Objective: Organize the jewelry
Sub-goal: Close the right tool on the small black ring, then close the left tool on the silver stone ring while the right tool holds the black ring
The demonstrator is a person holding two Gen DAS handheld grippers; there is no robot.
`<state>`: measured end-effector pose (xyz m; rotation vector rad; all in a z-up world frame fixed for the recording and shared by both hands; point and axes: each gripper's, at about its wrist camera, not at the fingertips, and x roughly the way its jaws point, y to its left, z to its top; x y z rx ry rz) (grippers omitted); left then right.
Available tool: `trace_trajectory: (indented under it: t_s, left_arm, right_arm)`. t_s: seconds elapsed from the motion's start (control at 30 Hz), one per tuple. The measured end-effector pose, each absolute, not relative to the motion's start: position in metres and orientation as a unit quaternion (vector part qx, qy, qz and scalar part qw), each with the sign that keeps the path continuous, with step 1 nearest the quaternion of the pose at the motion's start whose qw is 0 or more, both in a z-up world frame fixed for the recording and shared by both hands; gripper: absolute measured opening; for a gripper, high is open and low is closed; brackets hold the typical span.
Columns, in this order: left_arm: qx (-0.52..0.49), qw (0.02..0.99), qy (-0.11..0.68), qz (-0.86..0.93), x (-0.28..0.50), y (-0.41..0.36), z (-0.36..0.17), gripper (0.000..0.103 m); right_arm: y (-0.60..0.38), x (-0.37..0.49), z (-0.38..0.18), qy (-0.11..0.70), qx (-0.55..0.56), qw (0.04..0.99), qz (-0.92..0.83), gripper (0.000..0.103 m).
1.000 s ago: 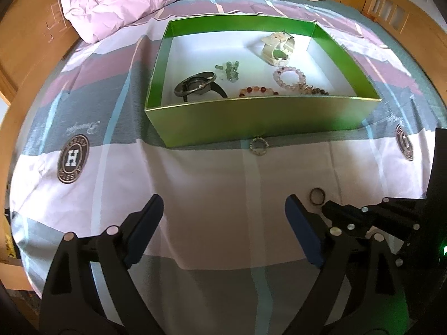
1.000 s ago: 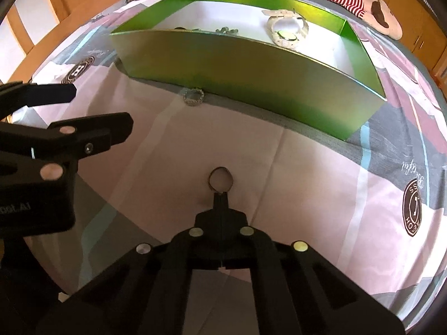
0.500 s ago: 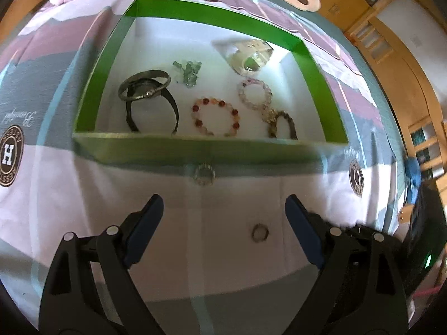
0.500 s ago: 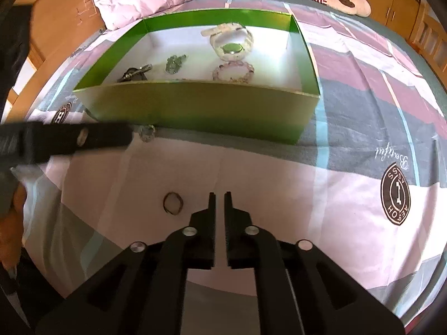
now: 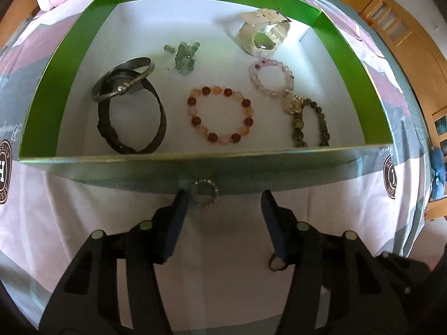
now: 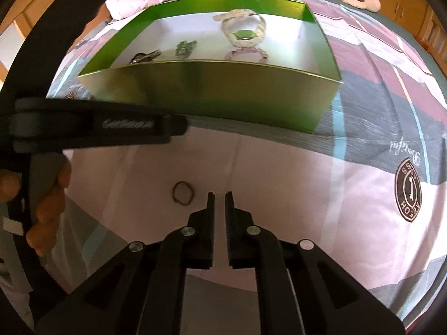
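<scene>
- Now I had the left gripper (image 5: 222,203) brought right up to the near wall of the green box (image 5: 72,53), where a half second before it hung higher and farther back over the bedspread (image 5: 56,223); a full second before, it was farther off still.
- Inside the box lay what I took for sorted pieces: a white watch (image 5: 261,37), a black band with a metal bangle (image 5: 128,111), a red bead bracelet (image 5: 220,115), a pale pink bracelet (image 5: 272,76), a dark bead bracelet (image 5: 310,124) and a small green cluster (image 5: 183,55).
- My left fingers (image 5: 178,220) had narrowed from their earlier wide spread but stayed apart, holding nothing, with the left one just beside the sparkly ring (image 5: 204,192) that sat on the cloth against the box wall.
- That put this ring next in line for pickup, I judged; it lay off-centre in the gap.
- My right gripper (image 6: 220,195) had parted a little more than before, a narrow gap with nothing in it, and sat back from the box.
- Smallest, the plain ring (image 6: 183,192) lay on the bedspread just left of the right fingertips, nearer them than a half second earlier.
</scene>
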<state>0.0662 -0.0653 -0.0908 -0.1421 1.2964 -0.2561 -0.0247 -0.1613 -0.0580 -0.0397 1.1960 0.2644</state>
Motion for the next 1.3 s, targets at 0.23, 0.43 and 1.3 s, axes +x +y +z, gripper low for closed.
trace_trajectory:
  t_s: [0.23, 0.43, 1.3]
  left_arm:
    - [-0.091, 0.789, 0.6, -0.1, 0.068, -0.048, -0.086, 0.071]
    - [-0.065, 0.791, 0.6, -0.099, 0.069, -0.057, -0.096, 0.071]
    - [-0.053, 0.796, 0.597, -0.087, 0.066, -0.046, -0.093, 0.038]
  right_arm:
    - [-0.138, -0.027, -0.059, 0.544, -0.037, 0.822, 0.164, 0.007]
    - [-0.123, -0.02, -0.074, 0.553, -0.049, 0.815, 0.167, 0.009]
    - [-0.125, -0.043, -0.058, 0.516, -0.062, 0.836, 0.176, 0.052]
